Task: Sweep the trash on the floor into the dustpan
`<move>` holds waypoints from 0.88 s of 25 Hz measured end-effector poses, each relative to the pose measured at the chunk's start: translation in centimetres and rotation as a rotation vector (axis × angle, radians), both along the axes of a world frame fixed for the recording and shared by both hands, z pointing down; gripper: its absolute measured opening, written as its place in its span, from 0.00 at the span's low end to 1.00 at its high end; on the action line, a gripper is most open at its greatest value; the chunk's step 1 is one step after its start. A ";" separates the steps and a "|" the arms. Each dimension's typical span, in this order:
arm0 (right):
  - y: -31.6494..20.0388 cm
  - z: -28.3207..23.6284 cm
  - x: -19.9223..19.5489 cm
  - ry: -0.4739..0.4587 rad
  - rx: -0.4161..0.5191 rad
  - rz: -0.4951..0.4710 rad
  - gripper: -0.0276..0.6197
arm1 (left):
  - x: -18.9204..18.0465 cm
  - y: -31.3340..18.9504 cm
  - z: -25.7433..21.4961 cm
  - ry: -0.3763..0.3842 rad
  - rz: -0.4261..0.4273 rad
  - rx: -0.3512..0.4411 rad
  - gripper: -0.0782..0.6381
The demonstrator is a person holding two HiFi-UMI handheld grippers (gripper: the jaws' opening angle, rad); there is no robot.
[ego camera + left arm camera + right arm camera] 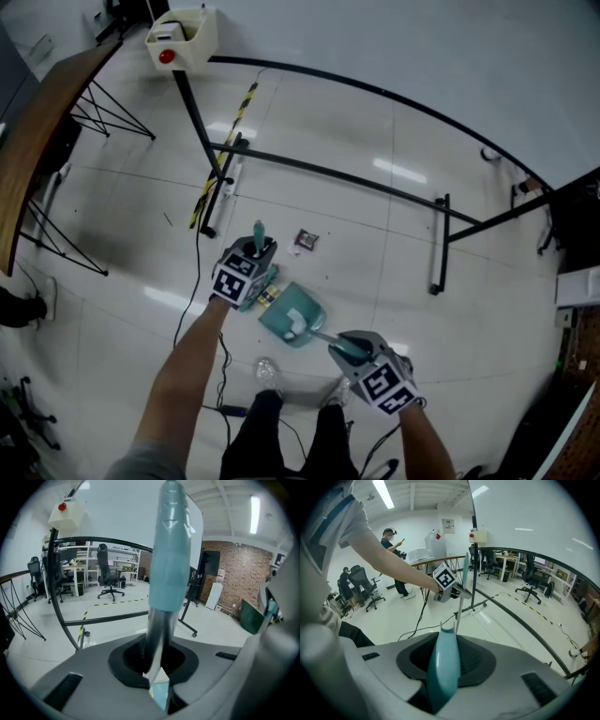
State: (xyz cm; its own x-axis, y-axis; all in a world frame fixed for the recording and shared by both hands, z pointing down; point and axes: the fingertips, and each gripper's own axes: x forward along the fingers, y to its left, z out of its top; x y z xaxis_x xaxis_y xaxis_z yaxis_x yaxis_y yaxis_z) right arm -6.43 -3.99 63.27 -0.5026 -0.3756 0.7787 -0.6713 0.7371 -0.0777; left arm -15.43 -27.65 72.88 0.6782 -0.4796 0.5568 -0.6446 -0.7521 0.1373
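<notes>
In the head view my left gripper (255, 264) is shut on a broom handle (259, 234) whose teal grip sticks up past the jaws. The left gripper view shows that teal grip (170, 550) and its metal shaft (157, 634) clamped between the jaws. A teal dustpan (292, 315) rests on the white floor just right of the left gripper. Its handle (443, 665) is held by my shut right gripper (347, 349). A small crumpled wrapper (307, 240) lies on the floor beyond the dustpan. The broom's head is hidden.
A black metal frame (328, 173) with floor feet runs across the floor beyond the wrapper. A white box with a red button (181, 39) sits on its post. A wooden table (37, 122) stands at the left. Cables (199, 281) trail beside my left arm.
</notes>
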 end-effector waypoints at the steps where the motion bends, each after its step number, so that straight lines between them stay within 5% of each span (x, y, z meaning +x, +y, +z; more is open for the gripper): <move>1: 0.0 0.0 0.0 -0.004 0.002 0.005 0.22 | 0.7 0.2 0.2 0.006 0.001 -0.010 0.15; 14: 0.5 0.4 1.4 -0.020 0.005 0.001 0.23 | 7.9 4.7 1.0 0.146 0.043 -0.191 0.16; 22: 0.3 -0.9 2.8 -0.018 0.046 0.015 0.22 | 6.1 5.9 -2.4 0.135 0.058 -0.165 0.15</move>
State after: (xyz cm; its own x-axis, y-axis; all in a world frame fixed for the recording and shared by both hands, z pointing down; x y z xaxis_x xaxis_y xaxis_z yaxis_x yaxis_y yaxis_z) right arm -3.63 -3.67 62.37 -0.5102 -0.4184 0.7515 -0.6813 0.7298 -0.0562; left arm -9.34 -21.79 70.49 0.7757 -0.3476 0.5268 -0.5683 -0.7478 0.3434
